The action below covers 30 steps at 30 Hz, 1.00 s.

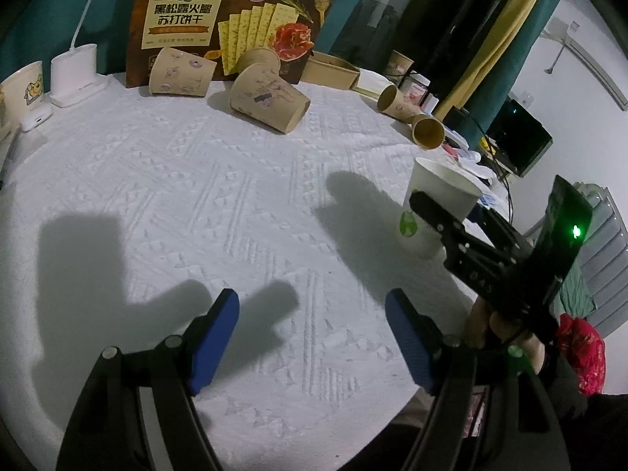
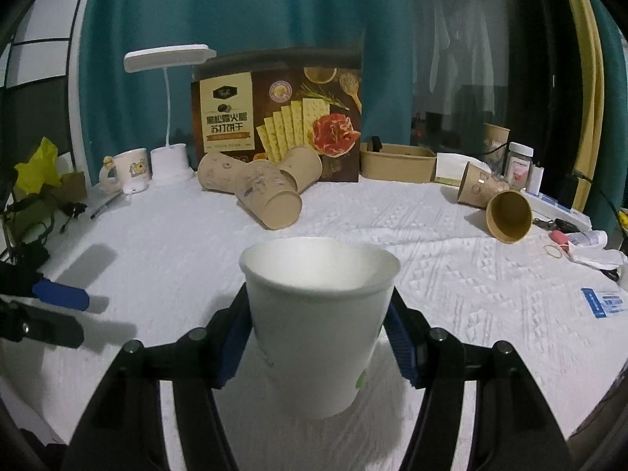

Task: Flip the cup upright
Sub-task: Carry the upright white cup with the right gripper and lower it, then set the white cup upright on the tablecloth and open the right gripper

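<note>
Right tongs (image 2: 318, 337) are pinching the white cup (image 2: 320, 322), which is standing upright, mouth up, on the worktop (image 2: 451, 274). Left tongs (image 1: 312, 343) are hanging spread over bare cloth, well to the cup's left. Beyond them, brown cups (image 2: 271, 196) are lying tipped before a cracker box (image 2: 274, 117).

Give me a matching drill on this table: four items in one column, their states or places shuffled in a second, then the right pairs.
Items:
1. white cup
2. left tool
3. cracker box
4. brown cup with inside showing

States:
A. lying on its side, mouth toward the camera
B. open, nothing between its fingers
C. upright, between the right tool's fingers
D. standing at the back, against the curtain

Pairs: 1-C, 2-B, 3-D, 4-A
</note>
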Available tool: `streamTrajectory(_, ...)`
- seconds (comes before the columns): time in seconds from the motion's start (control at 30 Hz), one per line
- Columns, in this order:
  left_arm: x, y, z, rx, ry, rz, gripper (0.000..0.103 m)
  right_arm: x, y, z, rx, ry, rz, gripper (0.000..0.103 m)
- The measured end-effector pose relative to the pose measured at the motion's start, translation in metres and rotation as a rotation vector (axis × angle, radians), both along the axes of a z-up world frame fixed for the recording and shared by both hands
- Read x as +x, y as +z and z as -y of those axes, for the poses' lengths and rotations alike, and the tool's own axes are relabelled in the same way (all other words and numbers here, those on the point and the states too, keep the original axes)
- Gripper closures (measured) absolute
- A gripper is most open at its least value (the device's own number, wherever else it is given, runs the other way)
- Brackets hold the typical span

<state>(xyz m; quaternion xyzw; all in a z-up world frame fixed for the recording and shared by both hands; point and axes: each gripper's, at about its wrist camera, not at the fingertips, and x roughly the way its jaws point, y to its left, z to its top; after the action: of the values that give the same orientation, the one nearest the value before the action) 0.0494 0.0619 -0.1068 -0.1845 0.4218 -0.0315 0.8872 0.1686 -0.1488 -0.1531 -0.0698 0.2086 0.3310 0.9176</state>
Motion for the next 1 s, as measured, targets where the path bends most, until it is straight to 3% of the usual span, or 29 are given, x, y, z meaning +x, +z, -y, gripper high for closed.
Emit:
streamTrajectory(0.37, -0.004, -0.001, 0.014, 0.011, -0.025, -0.009, 0.026, -0.024, -0.007, 0.013, -0.009, -0.021, 0.016, 0.043)
streamTrajectory(0.73, -0.013, -0.008, 0.019, 0.018, -0.03, -0.014, 0.026, -0.025, -0.021, 0.016, -0.045, -0.041, -0.056, 0.035)
streamTrajectory(0.9, -0.018, -0.013, 0.02, 0.053, -0.021, -0.022, 0.026, -0.042, -0.024, 0.023, -0.106, -0.076, -0.03, 0.033)
streamTrajectory(1.0, -0.021, -0.016, 0.019, 0.052, -0.018, -0.025, 0.026, -0.048, -0.03, 0.03, -0.15, -0.104, -0.072, 0.032)
